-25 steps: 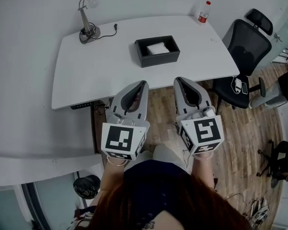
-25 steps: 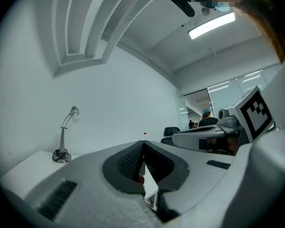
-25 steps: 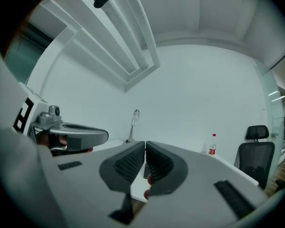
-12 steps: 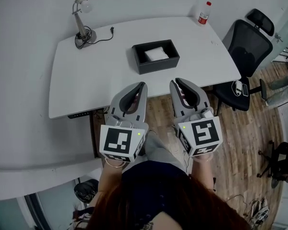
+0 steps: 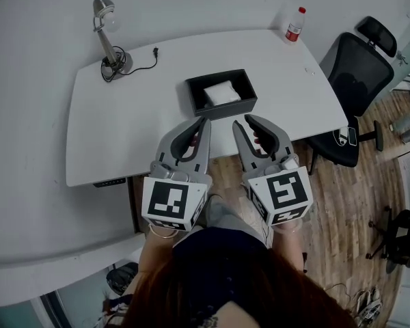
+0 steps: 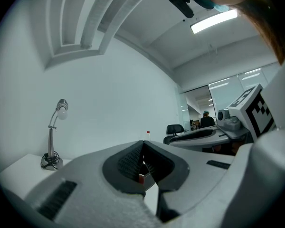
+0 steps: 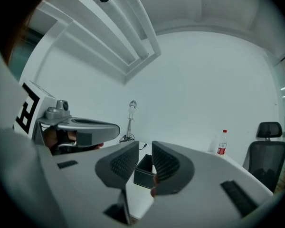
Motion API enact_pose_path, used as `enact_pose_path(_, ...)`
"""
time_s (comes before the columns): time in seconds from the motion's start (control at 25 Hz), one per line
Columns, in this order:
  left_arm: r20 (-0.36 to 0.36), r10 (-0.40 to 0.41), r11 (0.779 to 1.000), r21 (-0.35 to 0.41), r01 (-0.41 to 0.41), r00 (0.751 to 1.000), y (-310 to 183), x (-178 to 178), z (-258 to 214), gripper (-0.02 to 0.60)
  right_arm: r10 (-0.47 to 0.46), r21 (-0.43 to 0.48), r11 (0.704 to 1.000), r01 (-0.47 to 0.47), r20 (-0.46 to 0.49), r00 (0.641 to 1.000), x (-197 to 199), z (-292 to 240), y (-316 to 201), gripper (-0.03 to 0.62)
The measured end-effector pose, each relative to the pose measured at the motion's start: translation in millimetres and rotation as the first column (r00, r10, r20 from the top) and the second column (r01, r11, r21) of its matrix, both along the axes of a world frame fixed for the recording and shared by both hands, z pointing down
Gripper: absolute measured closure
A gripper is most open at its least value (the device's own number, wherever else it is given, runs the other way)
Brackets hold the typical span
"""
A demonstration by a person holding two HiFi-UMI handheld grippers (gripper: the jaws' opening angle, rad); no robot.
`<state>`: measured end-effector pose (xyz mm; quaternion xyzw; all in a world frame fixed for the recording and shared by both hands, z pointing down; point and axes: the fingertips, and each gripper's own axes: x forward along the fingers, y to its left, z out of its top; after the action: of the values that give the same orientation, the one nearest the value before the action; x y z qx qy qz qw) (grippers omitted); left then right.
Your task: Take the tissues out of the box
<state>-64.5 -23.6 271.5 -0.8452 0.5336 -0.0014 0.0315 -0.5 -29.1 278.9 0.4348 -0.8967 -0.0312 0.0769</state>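
Note:
A black open box (image 5: 221, 93) stands in the middle of the white table (image 5: 130, 128), with a white stack of tissues (image 5: 222, 93) inside. Both grippers hover side by side over the table's near edge, short of the box. My left gripper (image 5: 203, 121) is shut with nothing in it; its pads meet in the left gripper view (image 6: 143, 148). My right gripper (image 5: 245, 121) has its jaws opening, with a narrow gap and nothing between them. Through that gap in the right gripper view (image 7: 143, 156) the box (image 7: 143, 171) shows ahead.
A desk lamp (image 5: 104, 34) with its cable stands at the table's far left corner. A red-capped bottle (image 5: 296, 23) is at the far right corner. A black office chair (image 5: 359, 63) stands by the table's right end. Wooden floor lies below.
Both grippers have moved forward, up to the table's near edge and closer to the box. The right gripper's jaws have parted from shut. The left jaws stay shut.

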Motion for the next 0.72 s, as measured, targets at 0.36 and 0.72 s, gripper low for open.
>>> enact_pose_path(0.36, 0.002, -0.037, 0.999, -0.012, 0.037, 0.999, -48.8, -6.8, 3.1, 0.560, -0.044, -0.041, 0.998, 0.043, -0.018, 0.999, -6.2, 10.2, -50.5, 0.459)
enact_pose_path(0.72, -0.040, -0.109, 0.994, -0.032, 0.108, 0.993, -76.2, -20.5, -4.4, 0.560, -0.086, -0.086, 0.993, 0.081, -0.059, 0.995, -12.9, 22.3, -85.5, 0.414)
